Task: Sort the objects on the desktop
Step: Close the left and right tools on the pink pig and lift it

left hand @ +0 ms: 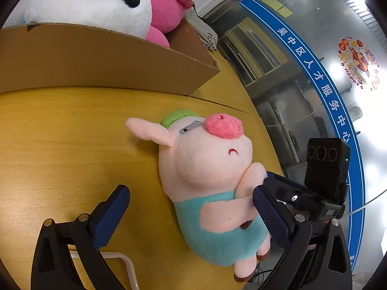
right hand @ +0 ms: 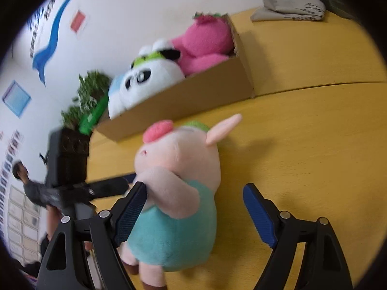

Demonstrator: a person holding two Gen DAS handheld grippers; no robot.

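- My left tool (left hand: 191, 213) stands with its fingers spread wide apart; the right-hand finger (left hand: 271, 217) touches the plush pig's (left hand: 208, 176) arm, while the other finger hangs over bare desk (left hand: 60, 133), gripping nothing.
- My right tool (right hand: 196, 215) is likewise spread wide; its left-hand finger (right hand: 130, 215) presses against the pig (right hand: 179, 193) by the arm, and the other blue pad stands clear of the toy on the right.
- The pig, pink with a teal outfit, a green tuft and a pink snout, lies on the yellow desk in the middle of both views, close to the desk's edge, its head toward the cardboard box (left hand: 96, 58).
- In the left wrist view, my other tool (left hand: 314, 193) shows dark at the lower right, touching the pig's arm.
- The box sits behind the pig, in the upper left of the left wrist view, holding a panda plush (left hand: 92, 4) and a pink plush (left hand: 164, 9) side by side.
- A clear plastic rim (left hand: 125, 263) peeks in at the bottom left, beneath my left tool.
- Folded grey cloth (right hand: 292, 9) lies on the desk at the upper right of the right wrist view, beyond the box.
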